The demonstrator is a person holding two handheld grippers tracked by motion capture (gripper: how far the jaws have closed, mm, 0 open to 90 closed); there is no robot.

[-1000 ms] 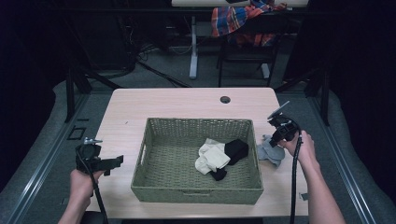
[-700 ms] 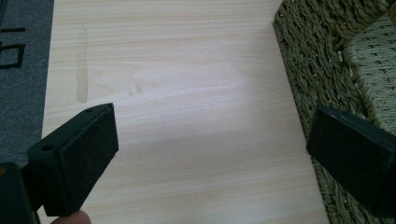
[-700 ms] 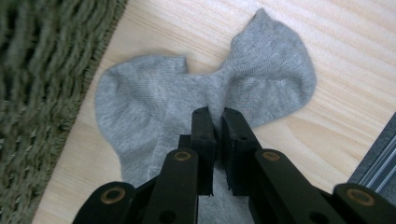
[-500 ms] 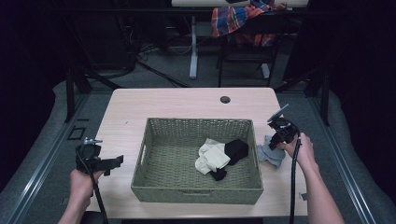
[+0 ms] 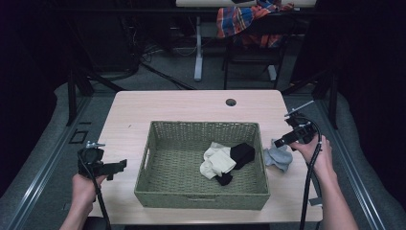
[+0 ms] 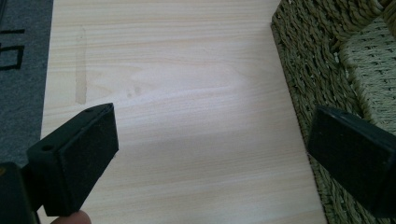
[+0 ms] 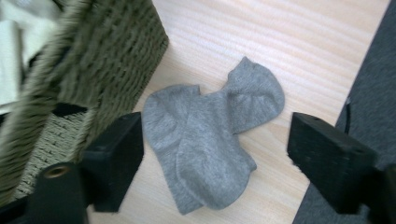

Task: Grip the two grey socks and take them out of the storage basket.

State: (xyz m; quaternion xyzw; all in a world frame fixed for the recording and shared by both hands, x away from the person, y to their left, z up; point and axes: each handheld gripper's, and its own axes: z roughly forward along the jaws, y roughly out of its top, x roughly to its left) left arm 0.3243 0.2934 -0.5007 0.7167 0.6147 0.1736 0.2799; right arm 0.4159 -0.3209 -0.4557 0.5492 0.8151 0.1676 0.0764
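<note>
R claw (image 5: 281, 142) released, jaws just been opening, nothing between the pads. Grey sock (image 7: 212, 140) lies flat on table (image 5: 191, 108) below and ahead of it, apart from both jaws. R gripper view shows sock crumpled in two lobes, just beside basket (image 5: 201, 194) wall to claw's left; high view only gives it as a small grey lump (image 5: 279, 157) between basket and R hand (image 5: 320, 155). High view adds basket contents: cream socks (image 5: 218, 162) and black sock (image 5: 242, 154), far side of the wall from R claw. Table edge near on claw's right, grey floor past it; narrow strip to work in. L claw (image 6: 210, 144) released too, bare wood between jaws, basket wall at its right jaw, open table ahead and left.
</note>
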